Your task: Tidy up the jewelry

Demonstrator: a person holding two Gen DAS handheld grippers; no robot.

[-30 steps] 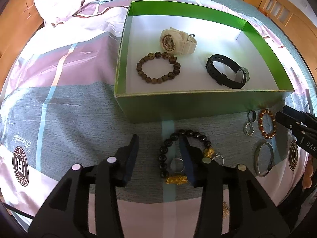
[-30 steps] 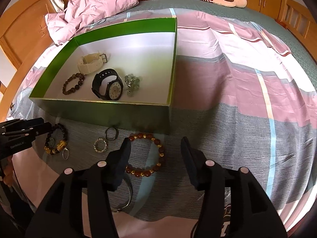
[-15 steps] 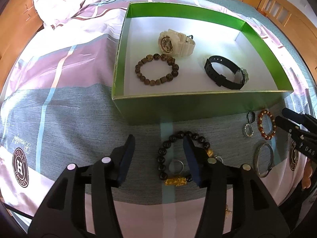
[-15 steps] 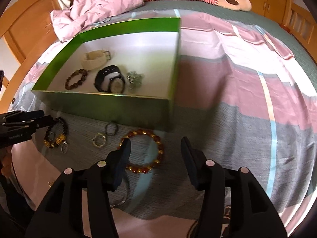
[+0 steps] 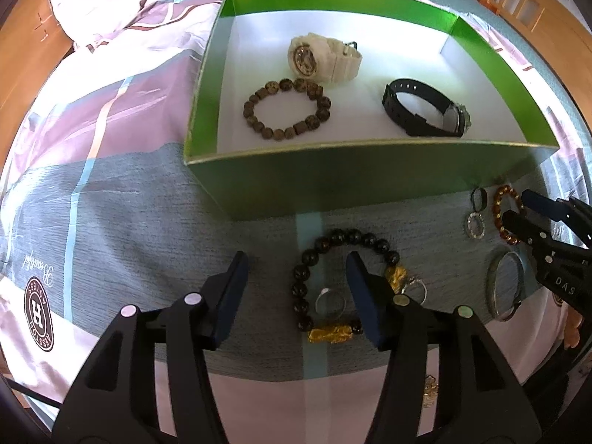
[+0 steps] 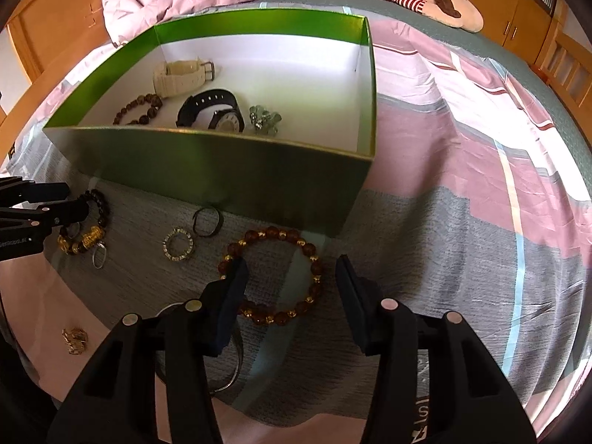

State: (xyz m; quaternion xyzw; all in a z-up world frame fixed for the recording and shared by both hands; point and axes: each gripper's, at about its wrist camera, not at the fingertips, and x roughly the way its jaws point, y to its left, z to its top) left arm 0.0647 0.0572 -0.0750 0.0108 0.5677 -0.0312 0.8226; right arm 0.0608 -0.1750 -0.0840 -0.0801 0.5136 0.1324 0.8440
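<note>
The green box (image 5: 370, 181) holds two watches (image 5: 425, 113) (both tools gape, gripping nothing).

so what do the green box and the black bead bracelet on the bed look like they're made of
Green box: looks like cardboard, with a glossy, metallic-looking green skin that catches the light and a plain matte white inside.
Black bead bracelet: polished dark beads, stone or glass by their small bright highlights, with shiny gold-coloured charms, probably metal.

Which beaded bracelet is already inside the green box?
The brown bracelet, lying beside the cream watch. The black one and the amber one lie on the bedspread.
</note>
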